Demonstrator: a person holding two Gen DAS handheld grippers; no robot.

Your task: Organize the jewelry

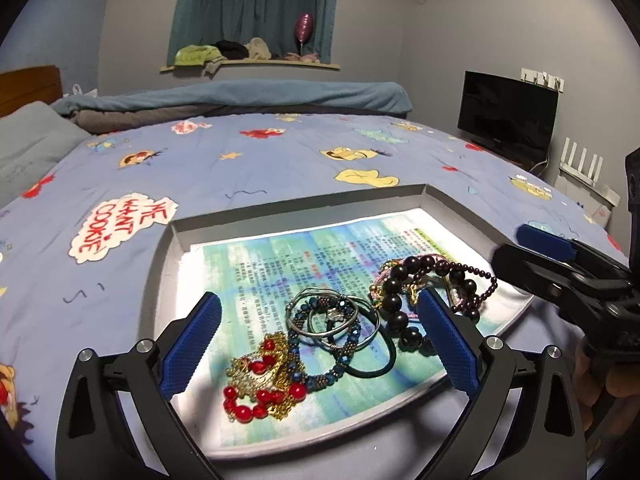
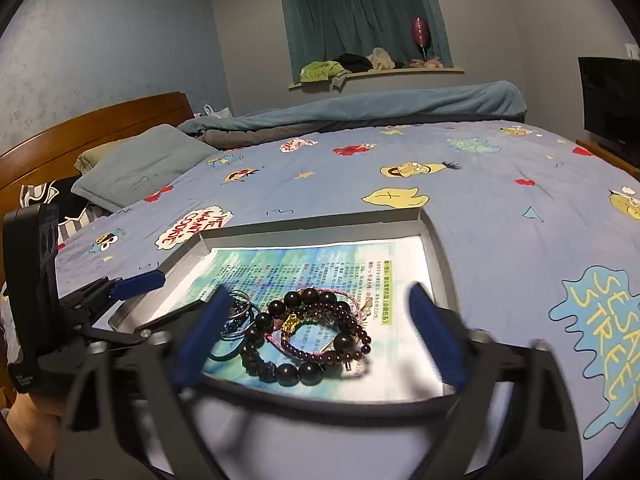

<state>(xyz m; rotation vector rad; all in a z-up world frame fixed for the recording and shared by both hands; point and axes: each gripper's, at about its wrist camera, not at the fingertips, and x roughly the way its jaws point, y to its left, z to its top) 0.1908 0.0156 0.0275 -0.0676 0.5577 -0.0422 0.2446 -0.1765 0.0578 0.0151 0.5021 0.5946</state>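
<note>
A shallow grey tray [image 1: 300, 204] lined with a printed sheet lies on the bed. On it lie a red-and-gold bead piece [image 1: 264, 384], a blue bead bracelet tangled with silver bangles [image 1: 332, 320], a black hair tie [image 1: 372, 364], a black bead bracelet [image 1: 400, 312] and a purple bead bracelet [image 1: 472, 276]. My left gripper [image 1: 318, 298] stands open low over the bangles, with nothing pressed between its pads. In the right wrist view my right gripper [image 2: 320, 294] is open and blurred, straddling the black bead bracelet [image 2: 280, 368] and purple bracelet [image 2: 352, 332] without gripping them.
The tray [image 2: 312, 222] rests on a blue cartoon-print bedsheet [image 2: 500, 220]. A pillow [image 2: 136, 164], a wooden headboard [image 2: 92, 124] and a rolled blanket [image 2: 360, 108] lie beyond. A dark television [image 1: 508, 108] stands at the right. A hand [image 2: 28, 420] holds the left gripper [image 2: 184, 291].
</note>
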